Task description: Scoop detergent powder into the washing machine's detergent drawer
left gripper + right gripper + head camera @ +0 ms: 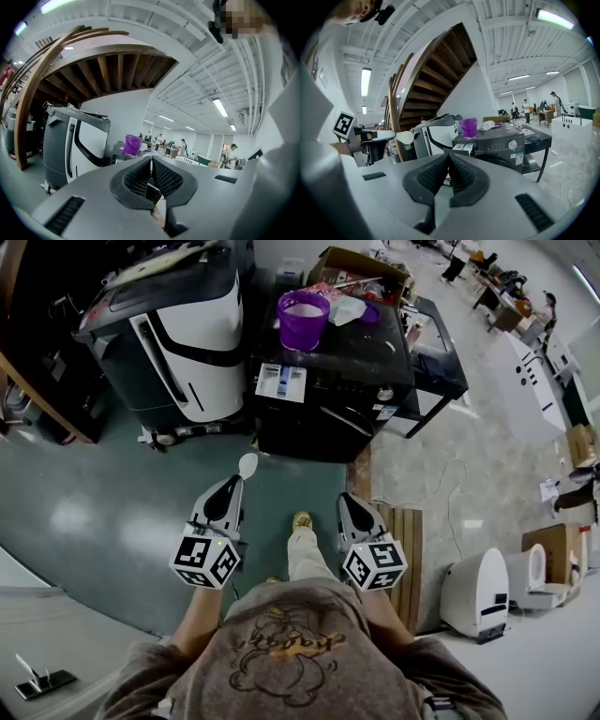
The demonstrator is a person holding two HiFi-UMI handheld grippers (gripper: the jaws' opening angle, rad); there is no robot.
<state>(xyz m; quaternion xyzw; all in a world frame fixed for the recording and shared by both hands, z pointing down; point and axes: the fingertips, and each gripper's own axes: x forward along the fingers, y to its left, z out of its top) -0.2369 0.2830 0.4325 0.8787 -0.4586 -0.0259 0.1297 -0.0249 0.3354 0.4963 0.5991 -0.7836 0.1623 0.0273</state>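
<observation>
While the person is standing well back from the dark washing machine (pixel 328 399), both claws are hanging low in front of the body. The left claw (pixel 235 484) is pressing shut on the handle of a white scoop (pixel 247 465), whose bowl is pointing toward the machine (whether it is carrying any powder, I cannot tell). The right claw (pixel 349 500) is sitting closed with nothing between its pads. A purple tub (pixel 302 319) of pale powder is standing on the machine's top, and just in front of it the detergent drawer (pixel 281 382) is jutting out, open. No scooping appears to be under way yet. From here, the thin handle is looking liable to twist in the grip once the bowl is loaded, tipping powder onto the machine's top or the floor. Digging in too hard is also risking a knock to the light tub, since nothing is steadying it.
</observation>
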